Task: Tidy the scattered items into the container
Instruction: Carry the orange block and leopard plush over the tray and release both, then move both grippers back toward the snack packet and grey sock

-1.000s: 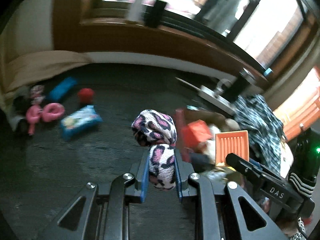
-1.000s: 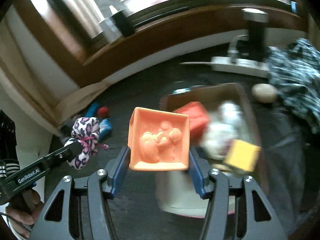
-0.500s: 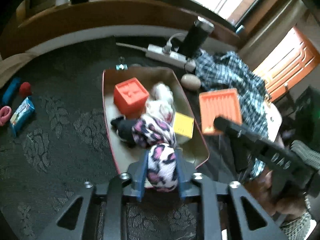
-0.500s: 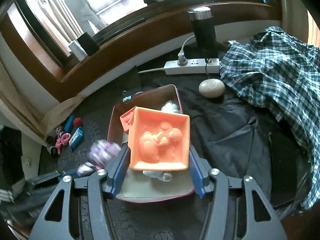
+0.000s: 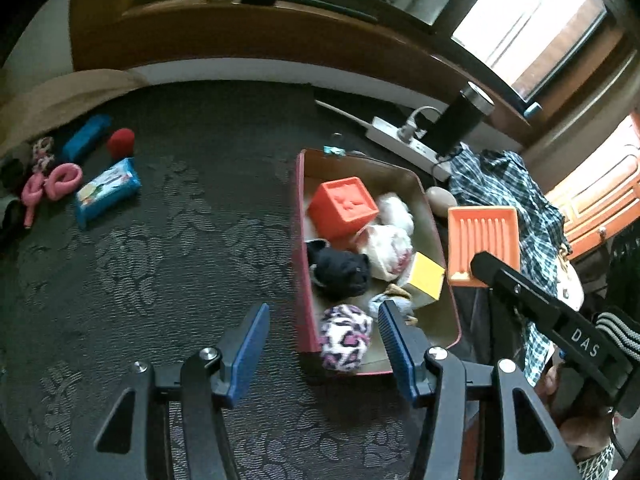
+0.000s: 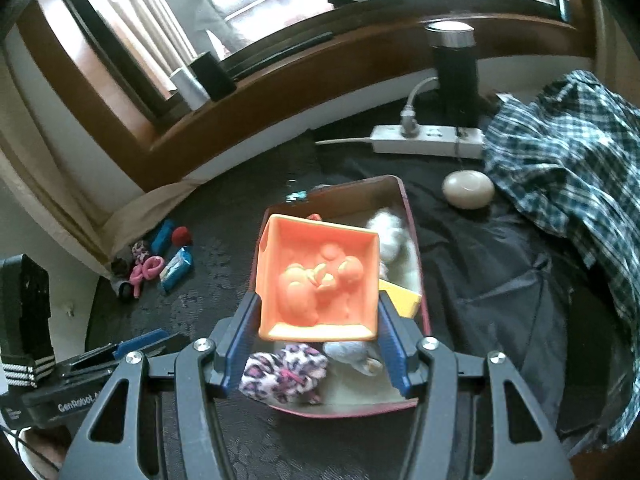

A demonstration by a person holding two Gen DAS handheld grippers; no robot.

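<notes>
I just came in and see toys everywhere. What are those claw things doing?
A person is tidying toys into the red box with two claws. The left claw is opening; nothing is between its pads, and the leopard-print ball lies in the box's near corner. The right claw is clamped on an orange block, held above the box. A blue packet, a red ball and a pink toy still lie on the dark carpet.

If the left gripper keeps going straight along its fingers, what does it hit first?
Most likely the leopard-print sock ball lying in the near corner of the red box, between the opening jaws of the left gripper. Depth is uncertain; the box's near wall is close.
</notes>
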